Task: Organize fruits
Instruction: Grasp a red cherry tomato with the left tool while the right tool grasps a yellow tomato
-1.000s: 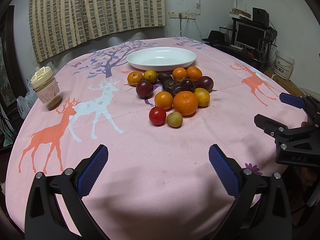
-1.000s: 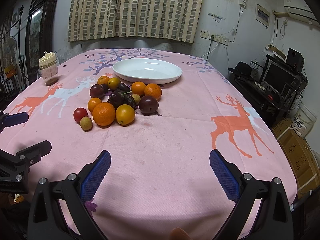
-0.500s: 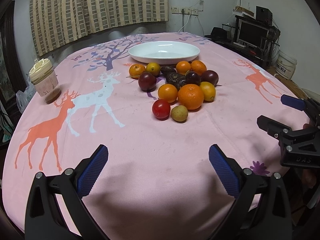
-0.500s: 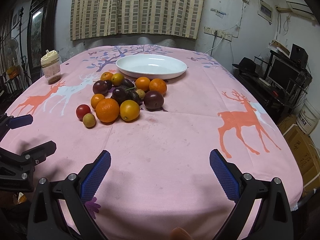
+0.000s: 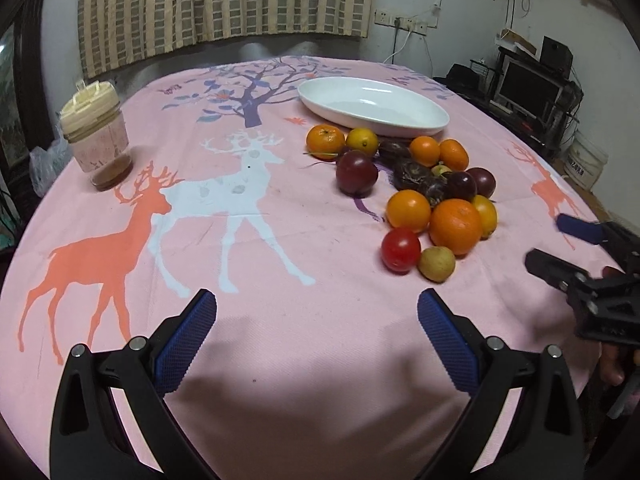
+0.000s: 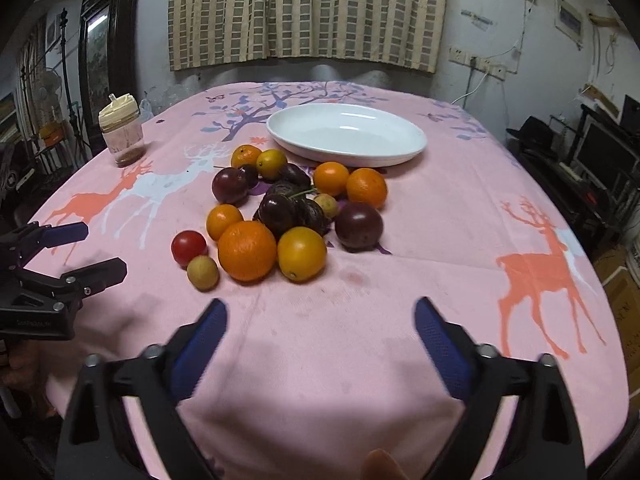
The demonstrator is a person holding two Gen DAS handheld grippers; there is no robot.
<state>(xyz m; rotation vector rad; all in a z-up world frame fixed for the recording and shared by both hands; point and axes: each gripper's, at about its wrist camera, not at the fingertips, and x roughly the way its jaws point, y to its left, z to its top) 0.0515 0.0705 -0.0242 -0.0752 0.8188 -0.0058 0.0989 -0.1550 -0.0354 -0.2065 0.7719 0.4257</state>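
A pile of fruit lies mid-table: a big orange, a red tomato, a small yellow-green fruit, a yellow-orange fruit, dark purple fruits and several small oranges. An empty white oval dish stands just behind the pile. My left gripper is open and empty, short of the pile and left of it. My right gripper is open and empty, in front of the pile.
A jar with a cream lid stands at the table's far left. The pink deer-print tablecloth covers the round table. Shelves with a monitor stand to the right, beyond the table edge.
Both grippers have moved forward toward the fruit pile, which looks larger and nearer now. The left view has swung leftward. Both stay open and empty.
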